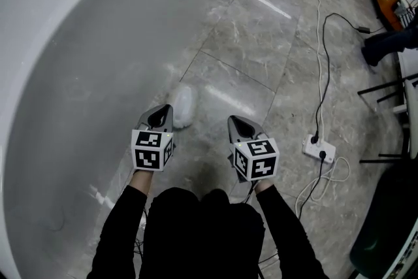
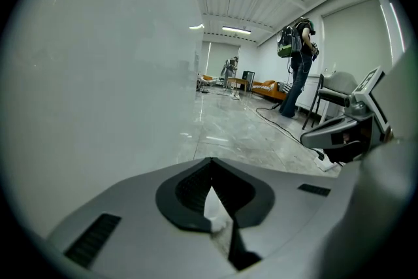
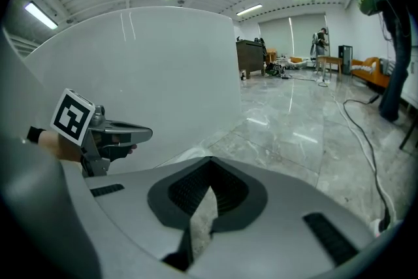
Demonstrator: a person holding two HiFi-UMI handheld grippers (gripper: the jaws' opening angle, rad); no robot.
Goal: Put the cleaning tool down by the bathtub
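Note:
The cleaning tool [image 1: 184, 106], a white oblong pad, lies on the marble floor against the foot of the white bathtub [image 1: 72, 75]. My left gripper [image 1: 159, 116] hovers just left of it and a little nearer to me, jaws shut with nothing between them. My right gripper [image 1: 239, 122] is level with it, to the right of the tool, and is also shut and empty. In the left gripper view the closed tips [image 2: 210, 166] face the tub wall [image 2: 98, 75]. In the right gripper view the closed tips [image 3: 210, 166] point past the tool [image 3: 189, 153] at the tub's base.
A white power strip [image 1: 319, 148] with a plugged-in black cable [image 1: 320, 62] lies on the floor to the right. Black furniture legs [image 1: 385, 88] and a person's shoe [image 1: 373, 52] stand at the far right. A person [image 2: 299, 68] stands further back in the room.

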